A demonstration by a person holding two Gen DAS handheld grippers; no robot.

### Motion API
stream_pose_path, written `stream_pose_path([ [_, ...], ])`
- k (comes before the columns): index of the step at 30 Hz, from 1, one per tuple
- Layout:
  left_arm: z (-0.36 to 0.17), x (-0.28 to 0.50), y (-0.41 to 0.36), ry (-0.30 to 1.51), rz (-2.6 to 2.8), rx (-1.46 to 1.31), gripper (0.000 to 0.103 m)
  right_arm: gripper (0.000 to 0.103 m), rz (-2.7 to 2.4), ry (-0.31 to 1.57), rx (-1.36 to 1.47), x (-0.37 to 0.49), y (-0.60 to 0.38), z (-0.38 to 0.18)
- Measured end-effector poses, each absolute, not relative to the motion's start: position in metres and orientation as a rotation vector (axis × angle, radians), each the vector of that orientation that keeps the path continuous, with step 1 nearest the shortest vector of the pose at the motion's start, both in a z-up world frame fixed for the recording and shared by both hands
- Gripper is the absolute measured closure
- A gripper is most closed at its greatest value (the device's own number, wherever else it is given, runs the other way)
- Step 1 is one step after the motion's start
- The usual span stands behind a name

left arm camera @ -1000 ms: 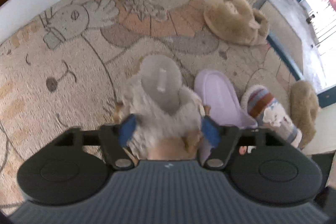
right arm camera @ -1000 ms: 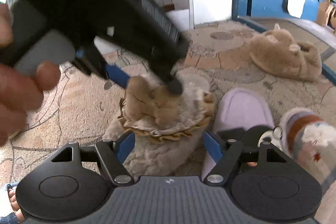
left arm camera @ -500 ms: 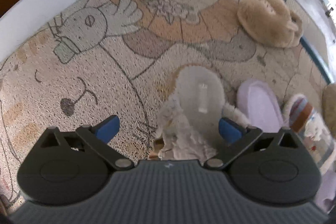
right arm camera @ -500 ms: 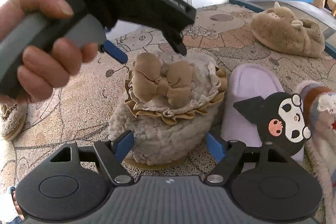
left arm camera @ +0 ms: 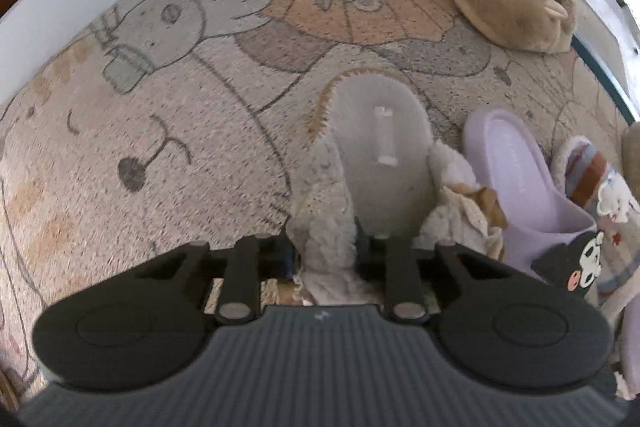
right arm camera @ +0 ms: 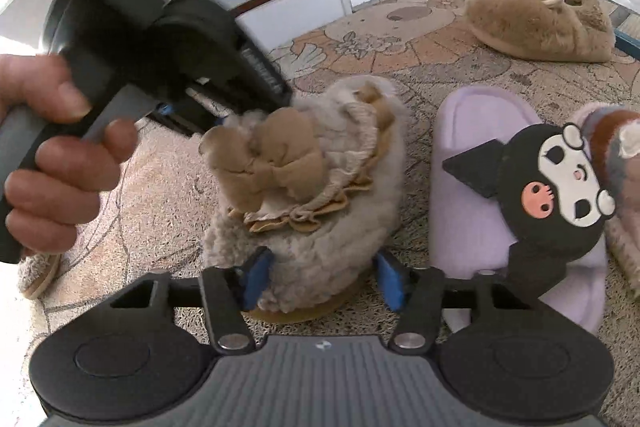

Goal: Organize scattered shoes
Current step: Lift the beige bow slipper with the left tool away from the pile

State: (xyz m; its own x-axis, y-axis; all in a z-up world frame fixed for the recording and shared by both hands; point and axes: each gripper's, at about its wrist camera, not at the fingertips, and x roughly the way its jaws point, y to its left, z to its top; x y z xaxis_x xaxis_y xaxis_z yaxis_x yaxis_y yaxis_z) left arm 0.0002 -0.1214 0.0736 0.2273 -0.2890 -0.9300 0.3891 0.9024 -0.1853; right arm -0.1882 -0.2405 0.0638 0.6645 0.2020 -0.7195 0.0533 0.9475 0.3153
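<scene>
A grey fuzzy slipper point(left arm camera: 380, 155) with a tan bow point(right arm camera: 276, 163) stands on the patterned mat point(left arm camera: 160, 115). My left gripper point(left arm camera: 324, 255) is shut on the fluffy left side of its collar. In the right wrist view the left gripper point(right arm camera: 236, 115), held by a hand point(right arm camera: 60, 163), pinches that collar beside the bow. My right gripper point(right arm camera: 322, 279) is open and low at the slipper's toe point(right arm camera: 316, 251), one blue pad on each side of it. Whether the pads touch the fur I cannot tell.
A lilac slide point(right arm camera: 472, 155) with a black cartoon charm point(right arm camera: 560, 187) lies just right of the grey slipper. A striped fuzzy slipper point(left arm camera: 588, 167) is beyond it. A brown bear slipper point(right arm camera: 540, 23) sits at the back right. Another tan slipper point(right arm camera: 36, 275) lies far left. White wall behind.
My left gripper, wide open half a second ago, has shut on the slipper's collar. The bow now leans toward it. The right gripper's pads have drawn in a little around the toe.
</scene>
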Motion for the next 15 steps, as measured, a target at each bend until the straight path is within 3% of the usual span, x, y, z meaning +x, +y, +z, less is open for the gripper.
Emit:
stream_pose_path([
  [7, 0.078, -0.012, -0.096, 1.278, -0.413, 0.066, 0.082, 0.061, 0.155, 0.852, 0.326, -0.190, -0.218, 0.063],
  [15, 0.081, -0.039, -0.065, 1.237, -0.283, 0.127, 0.082, 0.062, 0.235, 0.862, 0.327, -0.191, -0.193, 0.063],
])
